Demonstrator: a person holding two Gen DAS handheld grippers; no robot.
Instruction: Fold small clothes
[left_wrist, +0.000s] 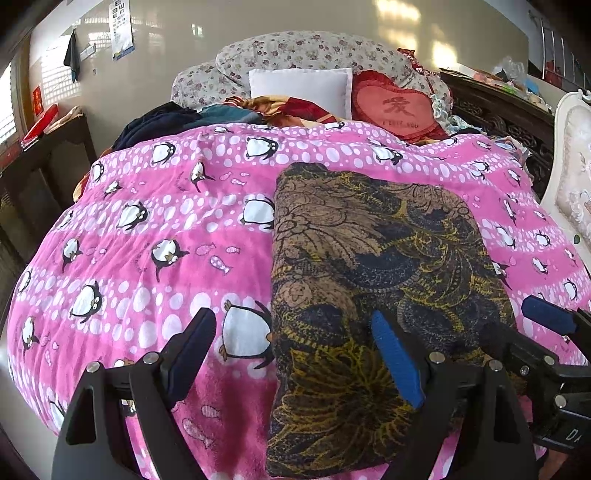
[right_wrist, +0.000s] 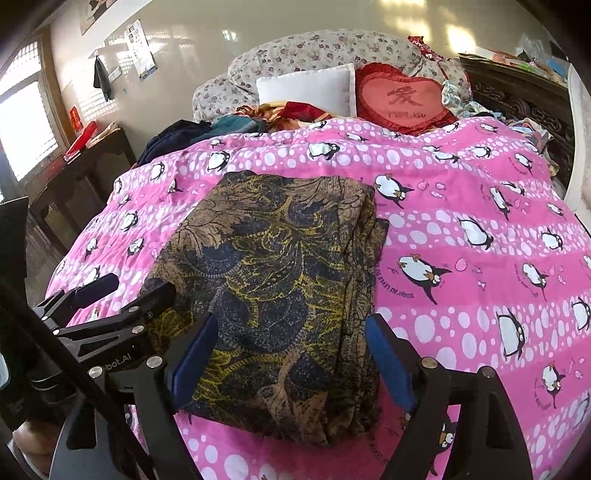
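Note:
A brown, navy and yellow patterned garment (left_wrist: 373, 280) lies folded into a long rectangle on the pink penguin blanket (left_wrist: 147, 229). It also shows in the right wrist view (right_wrist: 273, 266). My left gripper (left_wrist: 295, 350) is open above the garment's left near edge, with one blue pad (left_wrist: 397, 360) over the cloth. My right gripper (right_wrist: 291, 354) is open above the garment's near end, jaws spread to either side. The right gripper also shows at the right edge of the left wrist view (left_wrist: 546, 332). The left gripper also shows at the left of the right wrist view (right_wrist: 99, 295).
Behind the blanket (right_wrist: 480, 221) lie a white pillow (left_wrist: 301, 88), a red heart cushion (left_wrist: 397, 107), floral bedding (left_wrist: 295, 51) and a heap of dark clothes (left_wrist: 162, 122). A dark wooden table (left_wrist: 40, 162) stands to the left. A carved headboard (left_wrist: 517, 122) and white chair (left_wrist: 572, 177) stand right.

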